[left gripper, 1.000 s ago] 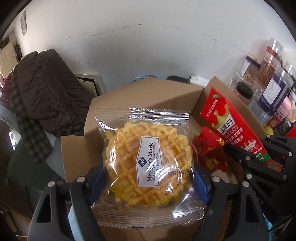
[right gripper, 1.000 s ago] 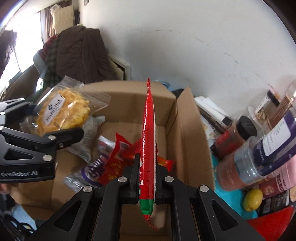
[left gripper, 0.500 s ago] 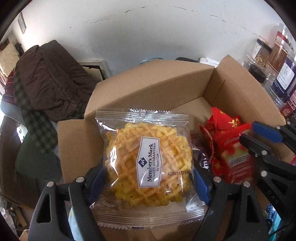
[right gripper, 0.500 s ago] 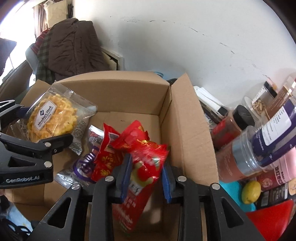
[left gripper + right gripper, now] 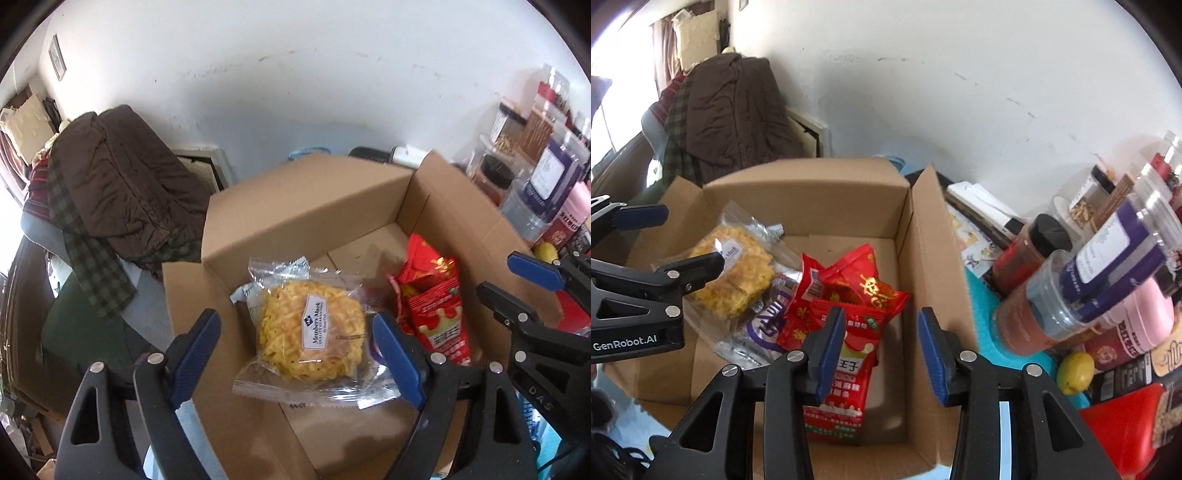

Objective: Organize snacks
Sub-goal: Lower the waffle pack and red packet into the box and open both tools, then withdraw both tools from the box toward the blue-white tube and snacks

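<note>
An open cardboard box [image 5: 306, 206] [image 5: 923, 236] holds several snack packets. The yellow waffle packet [image 5: 314, 332] [image 5: 738, 273] lies inside it at the left, free of my left gripper [image 5: 295, 339], which is open just above it. A long red snack packet [image 5: 846, 373] [image 5: 439, 325] lies inside at the right on other red packets [image 5: 864, 280] and a purple-and-white one [image 5: 764, 325]. My right gripper [image 5: 882, 350] is open above the red packet, holding nothing.
Jars and bottles [image 5: 1089, 266] crowd a blue mat [image 5: 990, 332] right of the box, with a lemon [image 5: 1075, 373] and a red bag [image 5: 1126, 432]. A brown coat [image 5: 118, 192] hangs over a chair at the left. A white wall stands behind.
Both grippers have opened. The waffle packet dropped from the left gripper into the box. The red packet fell from the right gripper and now lies flat in the box.
</note>
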Available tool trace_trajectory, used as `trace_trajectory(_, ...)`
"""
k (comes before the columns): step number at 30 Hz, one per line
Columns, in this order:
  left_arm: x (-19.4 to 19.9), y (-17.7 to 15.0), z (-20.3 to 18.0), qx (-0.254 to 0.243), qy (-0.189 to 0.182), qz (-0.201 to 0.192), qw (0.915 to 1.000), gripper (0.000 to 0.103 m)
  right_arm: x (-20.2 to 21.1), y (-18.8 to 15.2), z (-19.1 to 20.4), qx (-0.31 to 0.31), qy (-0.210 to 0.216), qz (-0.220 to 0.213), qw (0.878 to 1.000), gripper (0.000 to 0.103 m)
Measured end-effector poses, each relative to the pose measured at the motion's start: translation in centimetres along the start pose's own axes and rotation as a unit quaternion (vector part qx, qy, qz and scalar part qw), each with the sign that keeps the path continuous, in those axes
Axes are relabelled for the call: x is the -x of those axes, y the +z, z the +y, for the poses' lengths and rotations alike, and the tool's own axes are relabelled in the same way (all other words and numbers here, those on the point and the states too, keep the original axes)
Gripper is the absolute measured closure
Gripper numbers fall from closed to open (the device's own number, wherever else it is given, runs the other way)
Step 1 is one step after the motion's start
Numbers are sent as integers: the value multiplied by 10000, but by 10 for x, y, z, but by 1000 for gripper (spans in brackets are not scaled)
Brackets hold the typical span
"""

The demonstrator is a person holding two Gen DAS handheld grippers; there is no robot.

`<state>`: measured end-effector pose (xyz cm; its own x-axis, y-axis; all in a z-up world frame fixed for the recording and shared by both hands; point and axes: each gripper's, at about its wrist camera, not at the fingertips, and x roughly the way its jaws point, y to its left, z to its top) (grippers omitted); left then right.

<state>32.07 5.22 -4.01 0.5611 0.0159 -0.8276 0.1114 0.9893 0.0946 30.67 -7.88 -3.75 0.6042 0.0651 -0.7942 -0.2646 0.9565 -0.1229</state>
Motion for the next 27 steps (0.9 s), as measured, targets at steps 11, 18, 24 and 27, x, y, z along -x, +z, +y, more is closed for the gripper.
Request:
trace_trajectory(11, 72, 1, -2, 37, -221, -654, 9976, 18, 71, 5, 0, -34, -147, -628, 9979, 62)
trace_trajectory(18, 127, -8, -4, 5, -327, -1141, 9929, 18, 124, -3, 3, -67, -239, -1107, 9935, 62)
trace_trajectory(24, 173, -22, -9, -24, -321, -1506, 9881, 18, 174, -22, 5, -160, -325, -1573, 9869, 57)
trace_trajectory(27, 194, -31, -12, -80, -317, -1688, 9851, 18, 196, -34, 5, -210, -314, -1754, 9838, 46)
